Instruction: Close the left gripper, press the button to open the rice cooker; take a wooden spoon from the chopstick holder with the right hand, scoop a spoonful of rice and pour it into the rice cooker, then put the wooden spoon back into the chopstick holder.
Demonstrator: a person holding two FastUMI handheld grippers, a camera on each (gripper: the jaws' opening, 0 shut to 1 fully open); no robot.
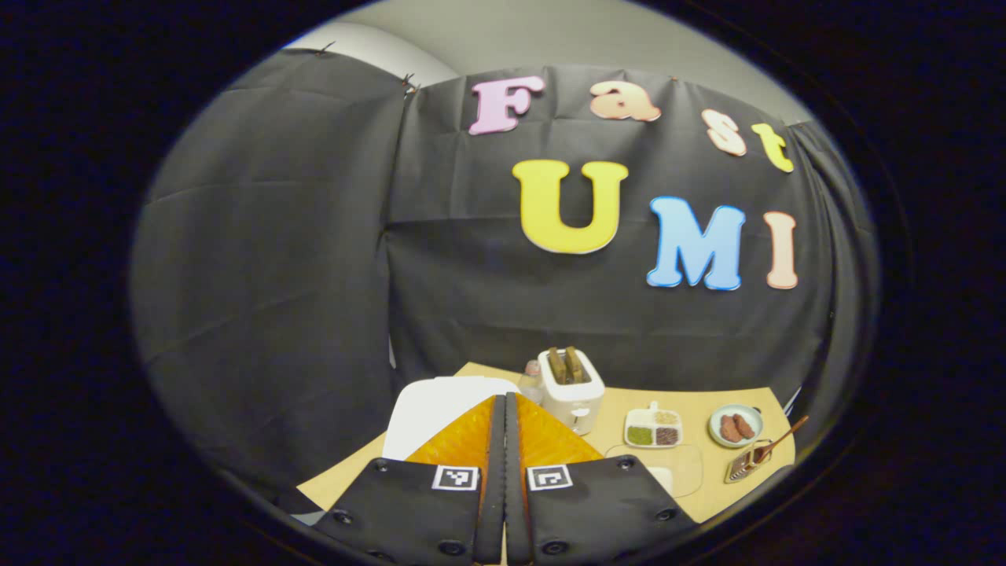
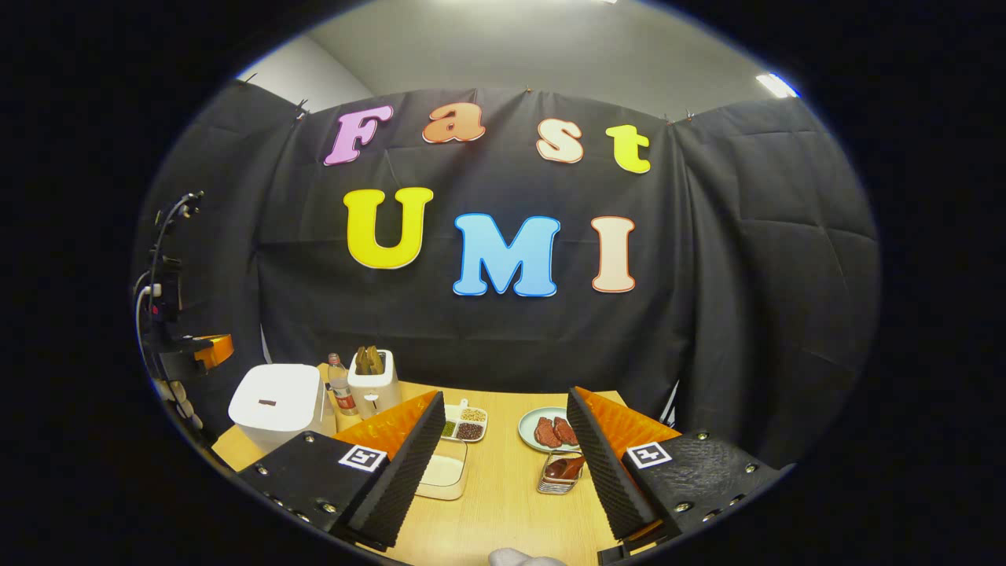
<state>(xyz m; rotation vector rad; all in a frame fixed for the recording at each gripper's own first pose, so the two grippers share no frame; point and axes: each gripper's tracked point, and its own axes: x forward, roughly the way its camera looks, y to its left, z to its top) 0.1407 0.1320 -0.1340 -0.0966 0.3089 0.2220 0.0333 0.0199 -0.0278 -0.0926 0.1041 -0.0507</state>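
The white rice cooker (image 1: pixel 440 407) sits with its lid down just beyond and left of my left gripper (image 1: pixel 504 398), whose two fingers are pressed together with nothing between them. In the right gripper view the rice cooker (image 2: pixel 275 402) stands at the table's left, with the left gripper (image 2: pixel 211 348) hanging above and left of it. My right gripper (image 2: pixel 504 395) is open and empty above the table. The wire chopstick holder (image 2: pixel 561 473) stands between its fingers, close to the right finger, with the wooden spoon (image 2: pixel 566 468) in it. The spoon's handle (image 1: pixel 787 437) sticks up to the right. A clear container of rice (image 2: pixel 443 474) lies by the left finger.
A white toaster (image 2: pixel 372 383) with bread and a bottle (image 2: pixel 339 387) stand behind the cooker. A divided dish of grains (image 2: pixel 465 425) and a plate of sausages (image 2: pixel 550 431) sit mid-table. The wooden table (image 2: pixel 503 503) ends at the black cloth walls.
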